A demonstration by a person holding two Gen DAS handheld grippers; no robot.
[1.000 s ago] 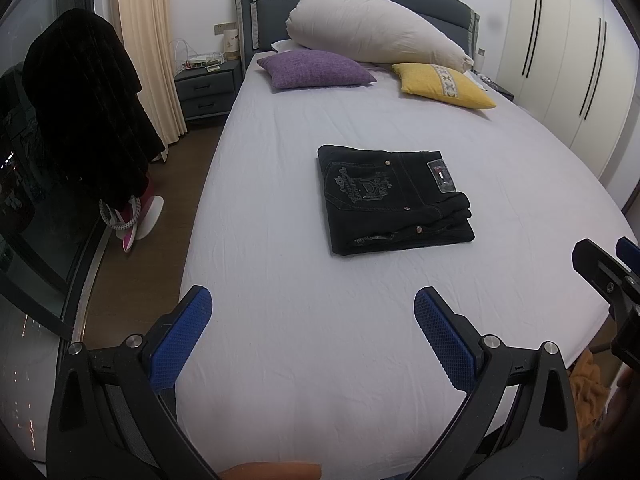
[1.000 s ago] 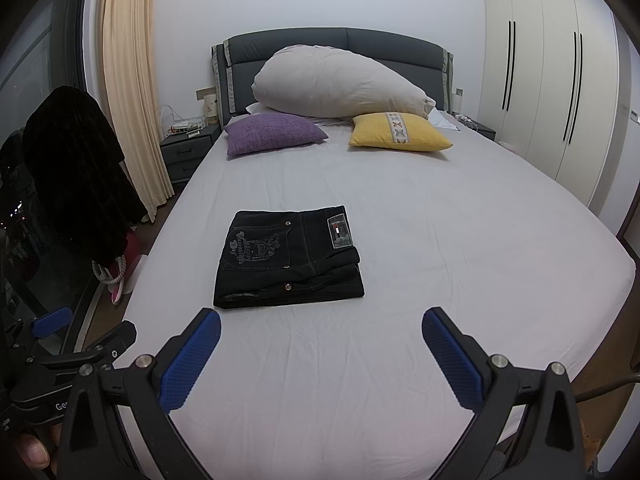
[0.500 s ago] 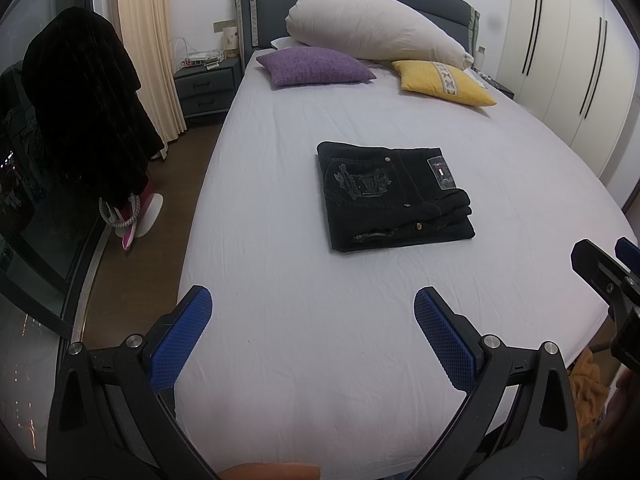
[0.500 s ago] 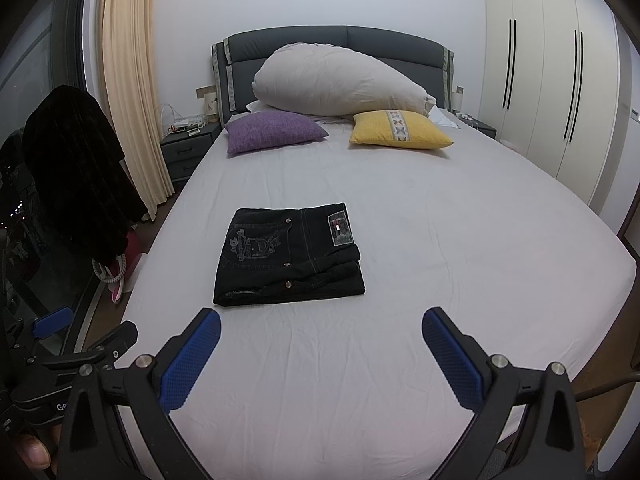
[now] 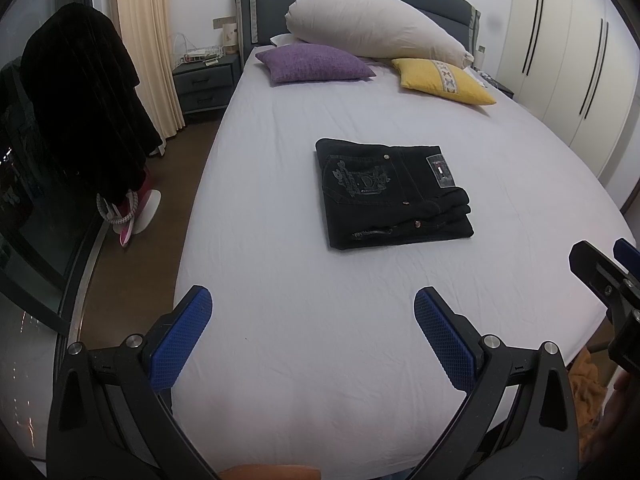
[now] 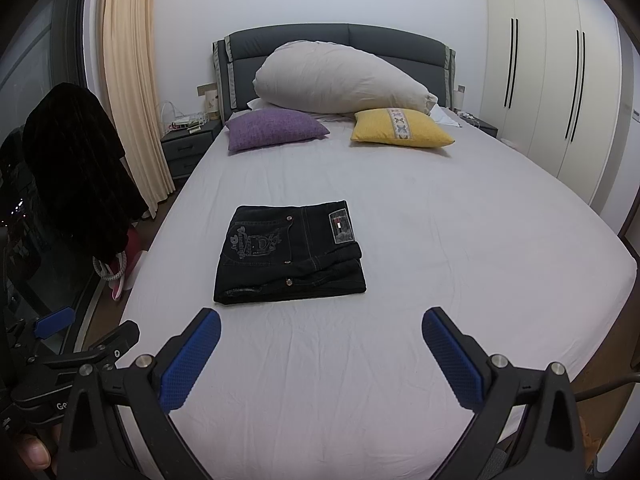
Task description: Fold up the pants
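Note:
A pair of black jeans (image 5: 390,194) lies folded into a neat rectangle in the middle of the white bed (image 5: 280,208); it also shows in the right wrist view (image 6: 288,254). My left gripper (image 5: 312,340) is open and empty, held above the foot of the bed, well short of the jeans. My right gripper (image 6: 320,356) is open and empty too, at the same distance. Each gripper shows at the edge of the other's view.
A purple cushion (image 5: 314,63), a yellow cushion (image 5: 442,86) and a large white pillow (image 5: 372,26) lie at the headboard. A nightstand (image 5: 204,82) and a dark coat on a stand (image 5: 80,108) are at the left. White wardrobes (image 6: 552,96) line the right wall.
Both grippers stay open and almost still. The views have drifted very slightly; the jeans have not moved.

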